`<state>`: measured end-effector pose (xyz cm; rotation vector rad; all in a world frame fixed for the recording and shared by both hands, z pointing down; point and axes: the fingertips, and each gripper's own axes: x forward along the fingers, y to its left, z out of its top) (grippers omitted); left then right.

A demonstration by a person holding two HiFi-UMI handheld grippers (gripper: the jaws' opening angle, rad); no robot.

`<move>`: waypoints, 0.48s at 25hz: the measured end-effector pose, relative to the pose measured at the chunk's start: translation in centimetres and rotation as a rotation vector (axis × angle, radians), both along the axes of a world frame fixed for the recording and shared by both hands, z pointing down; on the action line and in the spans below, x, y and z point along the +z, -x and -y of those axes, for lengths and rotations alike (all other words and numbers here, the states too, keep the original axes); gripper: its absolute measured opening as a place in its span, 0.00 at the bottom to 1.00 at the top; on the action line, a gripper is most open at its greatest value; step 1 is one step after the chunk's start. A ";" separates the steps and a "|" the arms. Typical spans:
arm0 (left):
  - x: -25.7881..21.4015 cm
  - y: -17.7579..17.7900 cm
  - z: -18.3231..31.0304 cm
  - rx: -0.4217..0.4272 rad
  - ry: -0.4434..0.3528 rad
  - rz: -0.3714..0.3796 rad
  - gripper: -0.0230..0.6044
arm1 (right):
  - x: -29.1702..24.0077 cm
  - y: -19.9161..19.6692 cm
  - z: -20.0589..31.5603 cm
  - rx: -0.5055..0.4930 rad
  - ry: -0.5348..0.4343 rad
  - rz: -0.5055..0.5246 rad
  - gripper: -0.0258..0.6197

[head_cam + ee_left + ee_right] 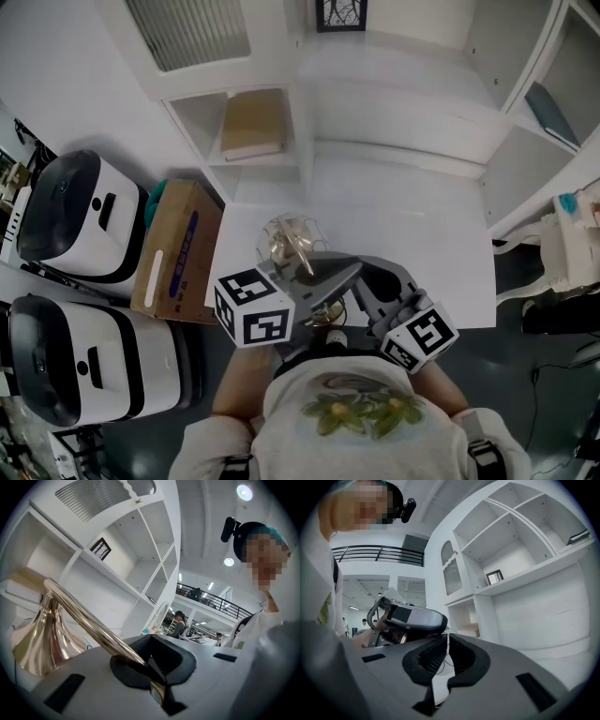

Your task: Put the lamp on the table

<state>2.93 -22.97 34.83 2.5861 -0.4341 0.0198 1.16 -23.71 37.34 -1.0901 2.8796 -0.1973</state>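
Observation:
The lamp (293,242) has a clear glass shade and a gold stem; it hangs over the near edge of the white table (412,216). My left gripper (336,277) is shut on the stem. In the left gripper view the gold rod (89,620) runs from a gold flared cone (40,639) into the left gripper (145,660). My right gripper (364,292) sits just right of the left one, by the lamp's lower end. In the right gripper view the right gripper (445,656) has its pads almost touching, with only a thin cord seen past the slit.
A cardboard box (178,248) and two white machines (75,216) (84,361) stand on the floor at the left. White shelving (253,127) with a book rises behind the table, and a framed picture (340,13) is at the back. More shelves (548,108) are on the right.

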 end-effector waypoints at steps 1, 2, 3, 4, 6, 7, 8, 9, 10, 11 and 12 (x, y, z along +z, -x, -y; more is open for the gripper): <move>0.1 -0.1 0.2 -0.002 0.001 -0.002 0.08 | 0.1 -0.1 0.2 -0.002 0.001 -0.001 0.10; 0.1 -0.1 0.4 -0.003 0.002 -0.003 0.08 | 0.1 -0.1 0.4 -0.004 0.001 0.000 0.10; 0.1 -0.2 0.6 -0.004 0.002 -0.004 0.08 | 0.1 -0.1 0.7 -0.005 0.002 0.001 0.10; 0.1 -0.2 0.9 -0.006 0.001 -0.005 0.08 | 0.1 -0.1 0.9 -0.007 0.003 0.001 0.10; 0.2 -0.3 1.5 -0.013 -0.002 -0.010 0.08 | 0.2 -0.1 1.4 -0.010 0.004 0.001 0.10; 0.2 -0.3 1.8 -0.017 -0.004 -0.012 0.08 | 0.3 0.0 1.6 -0.011 0.005 0.002 0.10; 0.3 -0.4 2.0 -0.020 -0.005 -0.013 0.08 | 0.4 0.0 1.8 -0.011 0.007 0.003 0.10; 0.4 -0.4 2.2 -0.023 -0.006 -0.013 0.08 | 0.5 -0.1 2.0 -0.011 0.010 0.003 0.10; 0.5 -0.5 2.4 -0.024 -0.006 -0.013 0.08 | 0.6 -0.1 2.2 -0.011 0.013 0.004 0.10; 0.7 -0.5 2.6 -0.026 -0.005 -0.012 0.08 | 0.7 -0.2 2.3 -0.012 0.016 0.004 0.10; 0.8 -0.5 2.8 -0.027 -0.003 -0.011 0.08 | 0.8 -0.2 2.4 -0.014 0.018 0.004 0.10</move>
